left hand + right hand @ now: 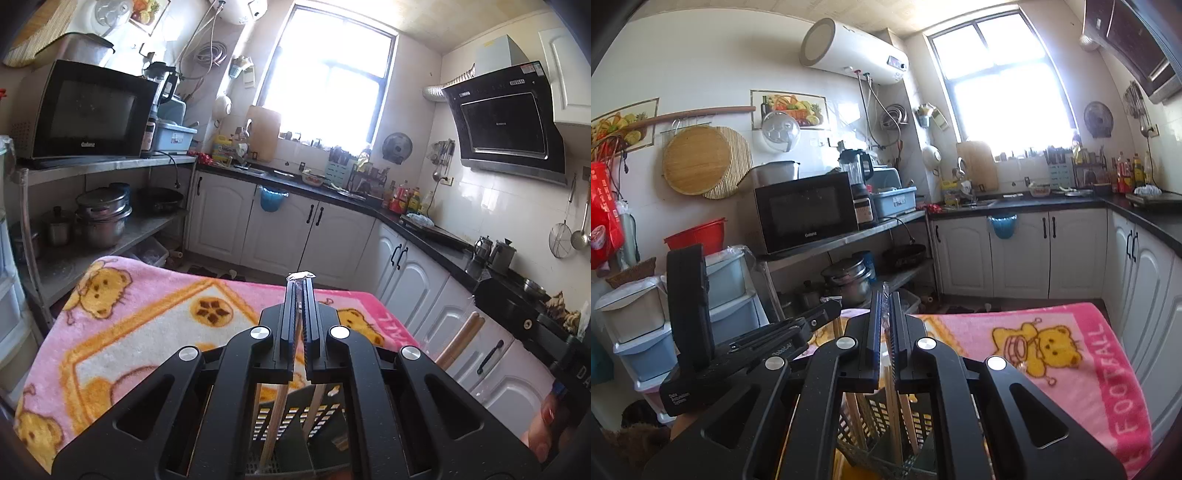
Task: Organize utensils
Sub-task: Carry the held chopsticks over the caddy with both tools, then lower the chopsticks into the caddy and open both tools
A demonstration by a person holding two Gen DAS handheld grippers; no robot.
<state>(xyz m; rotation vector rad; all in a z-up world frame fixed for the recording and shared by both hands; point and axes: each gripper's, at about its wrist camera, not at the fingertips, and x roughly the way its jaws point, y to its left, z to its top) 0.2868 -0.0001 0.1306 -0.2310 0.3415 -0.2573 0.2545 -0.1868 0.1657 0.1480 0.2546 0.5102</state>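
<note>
We are observing both tools hanging over a dark slotted utensil basket (886, 424) that is sitting on the pink bear blanket (147, 332) covering the table. The left gripper (300, 291) is pinching a thin clear-wrapped item, apparently a wrapped utensil, its jaws narrowed almost fully; the right gripper (885, 306) is likewise clamping a clear wrapper with only a slit between its jaws. Wooden chopsticks (897, 417) are already standing in the basket, directly below both tools. We are judging the step in hand to be lowering the held items into a compartment. We are advising keeping each item upright, centring it over one free slot, avoiding the standing chopsticks, and releasing only once its lower end is inside.
</note>
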